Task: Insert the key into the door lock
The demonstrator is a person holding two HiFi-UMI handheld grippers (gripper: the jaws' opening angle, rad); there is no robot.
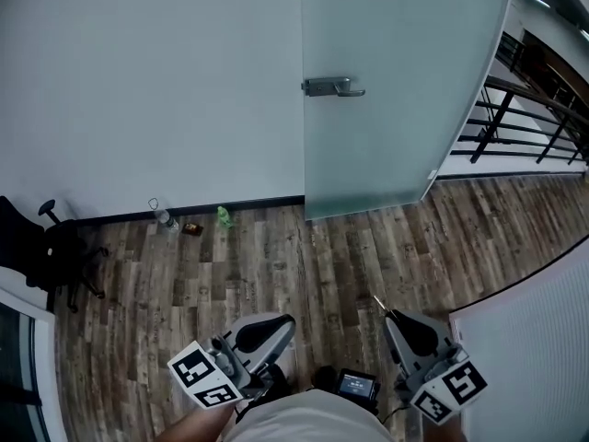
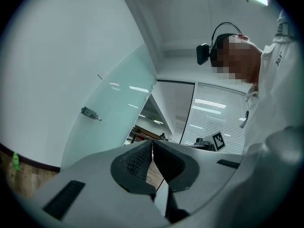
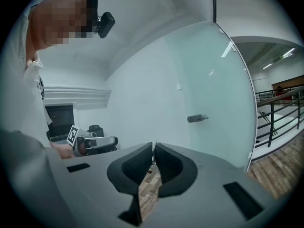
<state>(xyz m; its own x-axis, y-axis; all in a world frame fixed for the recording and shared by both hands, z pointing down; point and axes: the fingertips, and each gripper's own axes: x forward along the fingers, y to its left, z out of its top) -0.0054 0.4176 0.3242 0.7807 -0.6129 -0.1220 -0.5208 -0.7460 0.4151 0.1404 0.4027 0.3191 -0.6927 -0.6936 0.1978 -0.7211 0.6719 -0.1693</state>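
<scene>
Floor of wood-grain planks (image 1: 276, 265), brown and grey, matte. One plain white wall (image 1: 138, 81) rises behind it.

- One frosted glass door (image 1: 405, 109): a smooth, pale green, flat panel.
- One metal lever handle (image 1: 333, 87) on an oblong plate at the door's left edge. The lock itself is too small to make out.
- One black railing (image 1: 525, 109) of thin bars, to the right.
- One black office chair (image 1: 55, 247), at the left.
- Three small items on the floor along the wall: one clear plastic bottle (image 1: 164, 217), one green item (image 1: 224, 215) and one small brown item (image 1: 191, 229).
- Left hand-held gripper (image 1: 285, 322): grey shell with ribbed black pads (image 2: 135, 163). Its jaws are pressed together with nothing between them.
- Right hand-held gripper (image 1: 391, 318): same grey shell and black pads. Its jaws are closed on one thin metal key (image 1: 378, 302), whose tip points toward the door, well apart from the handle.
</scene>
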